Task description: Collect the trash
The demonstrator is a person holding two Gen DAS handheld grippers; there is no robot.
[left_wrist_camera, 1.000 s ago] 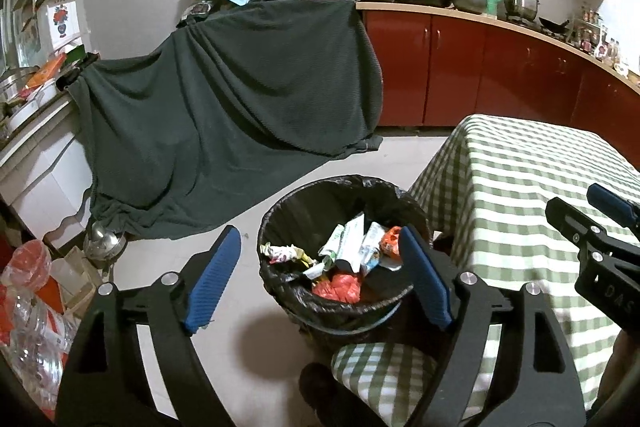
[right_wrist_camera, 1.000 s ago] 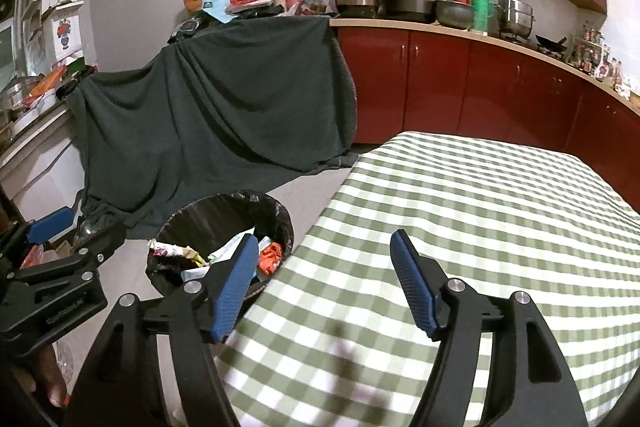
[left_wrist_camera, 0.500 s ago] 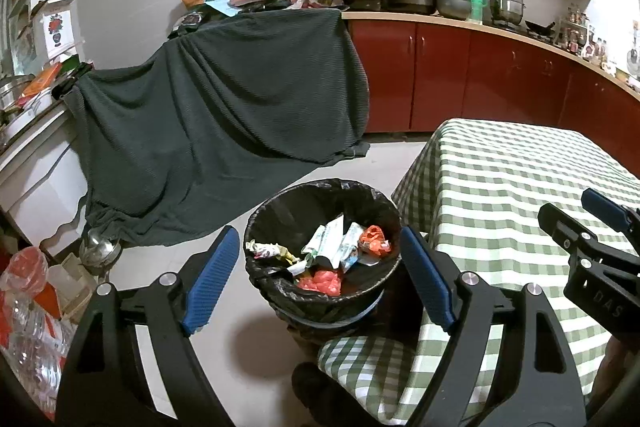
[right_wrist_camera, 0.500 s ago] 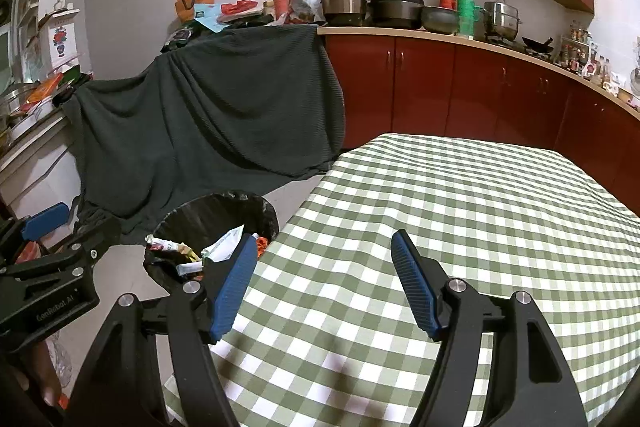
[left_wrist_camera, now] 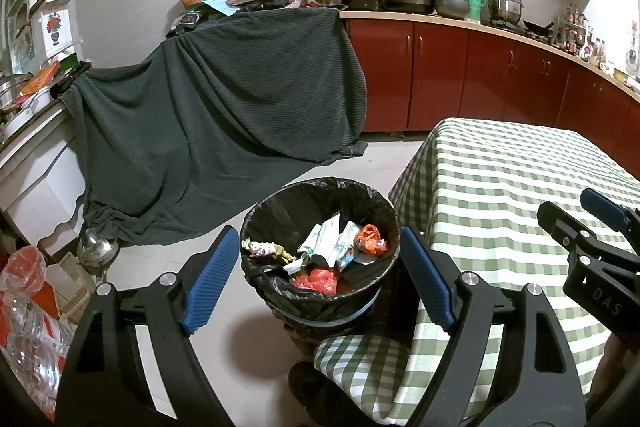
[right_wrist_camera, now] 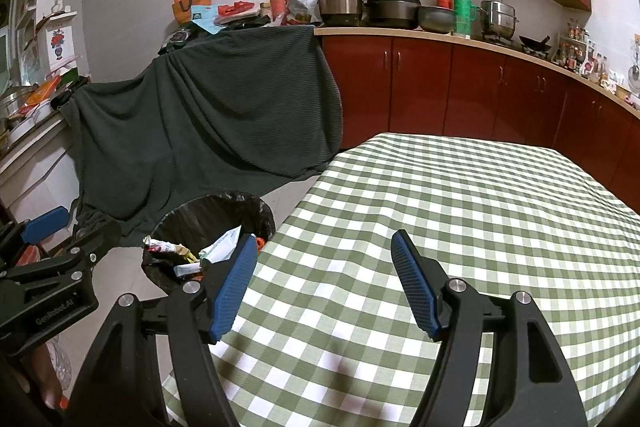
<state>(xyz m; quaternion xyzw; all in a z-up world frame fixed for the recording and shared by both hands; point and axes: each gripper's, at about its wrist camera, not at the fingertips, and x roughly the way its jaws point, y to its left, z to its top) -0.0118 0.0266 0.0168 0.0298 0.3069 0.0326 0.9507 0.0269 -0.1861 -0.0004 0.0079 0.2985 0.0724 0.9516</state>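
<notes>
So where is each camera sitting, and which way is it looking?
Left wrist camera: sits on the left claw, looking down at the trash bin on the floor; both blue fingers show, wide open, and the right claw pokes in at the right edge.
Right wrist camera: sits on the right claw, looking across the checked tablecloth; its open fingers show, and the left claw at the left edge.
Both share the bin, tablecloth, dark green cloth and red cabinets.

Right gripper agape above checked tablecloth
</notes>
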